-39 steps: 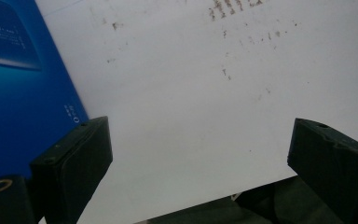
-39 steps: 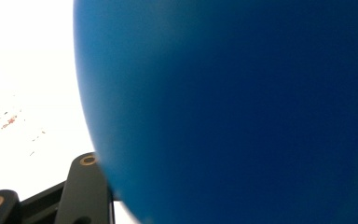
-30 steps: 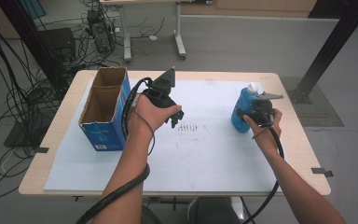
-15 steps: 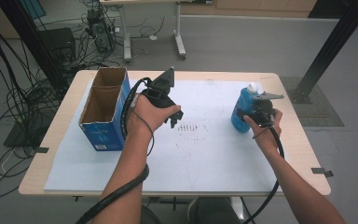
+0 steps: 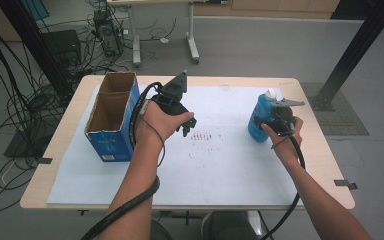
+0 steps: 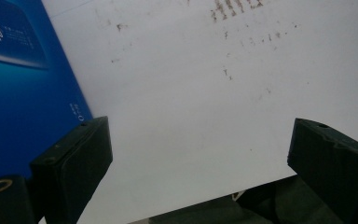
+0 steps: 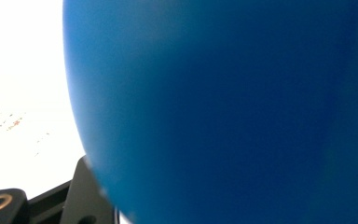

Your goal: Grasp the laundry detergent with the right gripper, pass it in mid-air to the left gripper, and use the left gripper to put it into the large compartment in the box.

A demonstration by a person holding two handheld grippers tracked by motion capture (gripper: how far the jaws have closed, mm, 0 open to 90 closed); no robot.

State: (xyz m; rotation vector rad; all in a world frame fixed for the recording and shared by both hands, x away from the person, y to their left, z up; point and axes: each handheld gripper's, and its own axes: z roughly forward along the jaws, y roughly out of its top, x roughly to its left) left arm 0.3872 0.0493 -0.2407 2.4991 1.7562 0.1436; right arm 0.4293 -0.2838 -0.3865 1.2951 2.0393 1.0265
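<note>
While both hands hover above it, the table carries a white sheet covering most of its top. Cardboard box, blue-sided w/ two open compartments, stands at the far left, on the sheet's left edge. Blue bottle w/ white cap stands upright at the far right of the sheet. Right gripper is clamped on that bottle's body; in the right gripper view the blue wall sits hard up against the lens. Left gripper hangs just right of the box, jaws wide apart w/ nothing between, above the sheet. Brown specks mark the sheet's centre, btwn the two grippers.
</note>
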